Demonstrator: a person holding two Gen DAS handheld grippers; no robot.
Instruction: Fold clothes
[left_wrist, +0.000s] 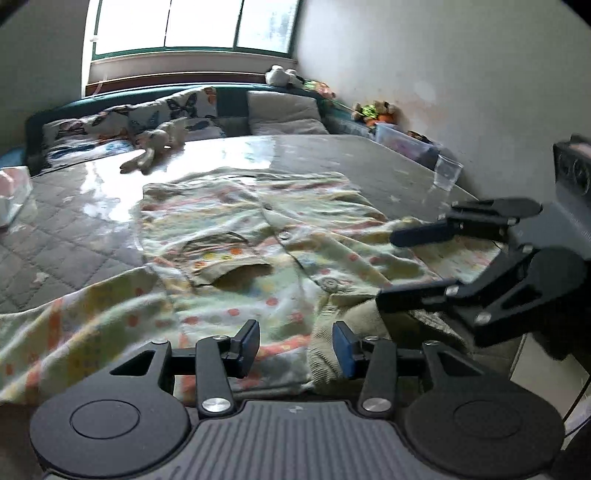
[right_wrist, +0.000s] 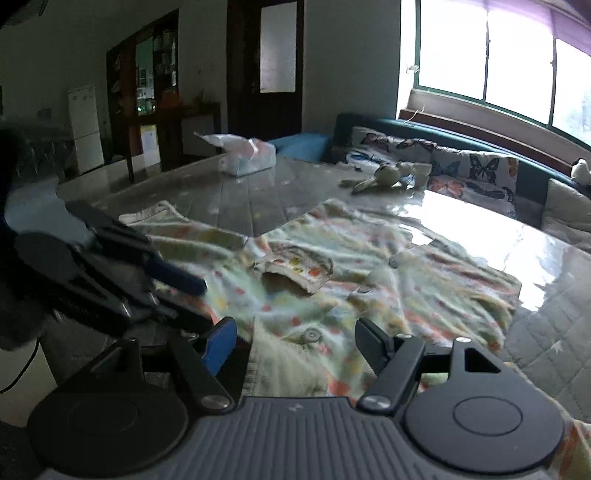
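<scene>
A pale green buttoned shirt (left_wrist: 236, 236) with orange and yellow dots lies spread, front up, on a quilted grey mat; it also shows in the right wrist view (right_wrist: 369, 266). Its ribbed collar (left_wrist: 328, 343) is nearest me. My left gripper (left_wrist: 295, 349) is open just above the collar end, with cloth between its fingers but not pinched. My right gripper (right_wrist: 295, 339) is open over the collar too, and it shows in the left wrist view (left_wrist: 388, 266) at the right. The left gripper shows in the right wrist view (right_wrist: 177, 291) at the left.
A quilted grey mat (left_wrist: 74, 236) covers the surface. A clear plastic cup (left_wrist: 447, 171) stands at the right edge. A plush rabbit (left_wrist: 155, 146) lies beyond the shirt. A plastic bag (right_wrist: 247, 155) sits at the far corner. Butterfly cushions (right_wrist: 469, 170) line the bench under the window.
</scene>
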